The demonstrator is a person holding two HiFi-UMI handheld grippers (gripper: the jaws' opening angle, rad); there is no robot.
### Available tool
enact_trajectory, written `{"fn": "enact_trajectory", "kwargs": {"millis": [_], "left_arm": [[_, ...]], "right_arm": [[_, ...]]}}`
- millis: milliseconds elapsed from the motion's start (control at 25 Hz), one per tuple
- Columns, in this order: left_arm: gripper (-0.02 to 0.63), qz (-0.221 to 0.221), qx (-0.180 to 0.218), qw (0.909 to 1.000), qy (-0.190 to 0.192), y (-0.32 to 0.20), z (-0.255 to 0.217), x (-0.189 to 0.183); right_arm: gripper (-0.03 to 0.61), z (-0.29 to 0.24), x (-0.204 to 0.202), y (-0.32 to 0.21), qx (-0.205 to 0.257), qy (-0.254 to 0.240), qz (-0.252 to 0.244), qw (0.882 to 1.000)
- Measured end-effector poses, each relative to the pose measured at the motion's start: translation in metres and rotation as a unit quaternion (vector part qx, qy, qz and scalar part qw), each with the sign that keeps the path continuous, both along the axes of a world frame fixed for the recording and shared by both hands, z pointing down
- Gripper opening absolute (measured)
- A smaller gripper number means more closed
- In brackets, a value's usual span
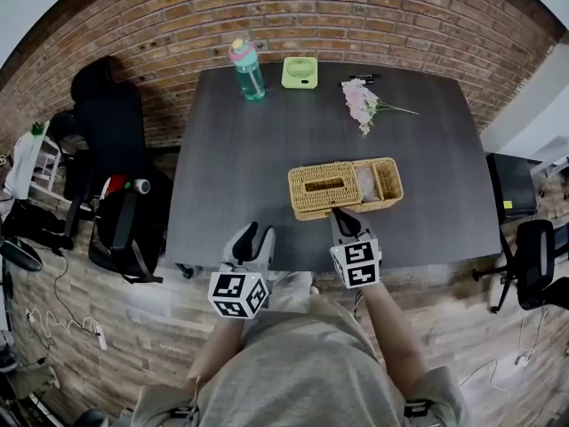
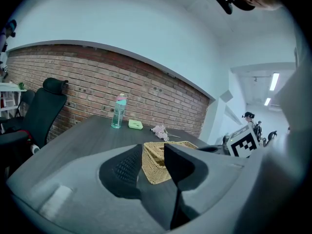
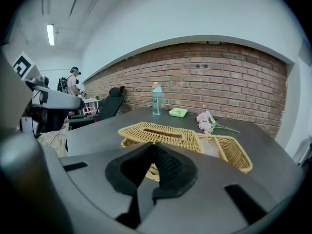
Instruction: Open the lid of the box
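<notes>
A woven wicker box point(image 1: 384, 185) lies on the dark table point(image 1: 231, 176). Its flat slotted lid point(image 1: 324, 186) covers the left part and overhangs that end, while the right end stands uncovered. My right gripper point(image 1: 341, 218) is shut just at the box's near side; in the right gripper view its tips point(image 3: 152, 149) meet below the lid point(image 3: 161, 133) with nothing seen between them. My left gripper point(image 1: 255, 237) is open above the table's front edge, left of the box and apart from it. In the left gripper view the box point(image 2: 158, 155) shows beyond the gap between its fingers point(image 2: 127, 167).
At the back of the table stand a teal bottle point(image 1: 247, 69) and a green case point(image 1: 300, 72), with pink flowers point(image 1: 360, 102) and a pen point(image 1: 366, 77) to their right. A black chair point(image 1: 102, 114) and a bag point(image 1: 124, 225) are left of the table. A brick wall runs behind.
</notes>
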State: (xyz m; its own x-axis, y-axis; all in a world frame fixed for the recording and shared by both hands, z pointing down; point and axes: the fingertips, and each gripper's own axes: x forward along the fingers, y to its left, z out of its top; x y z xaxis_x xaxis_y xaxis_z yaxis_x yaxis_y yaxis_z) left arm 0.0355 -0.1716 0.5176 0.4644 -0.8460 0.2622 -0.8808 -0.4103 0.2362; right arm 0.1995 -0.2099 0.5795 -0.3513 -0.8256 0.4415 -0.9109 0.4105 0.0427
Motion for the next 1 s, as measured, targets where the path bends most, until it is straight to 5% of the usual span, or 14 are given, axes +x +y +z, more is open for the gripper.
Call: {"fn": "enact_trajectory", "kwargs": {"millis": [1000], "left_arm": [[0.143,0.017,0.007,0.9998,0.002,-0.049,0.001,0.001]], "right_arm": [[0.020,-0.091,-0.002,-0.066,0.062,0.018,-0.040,0.997]]}}
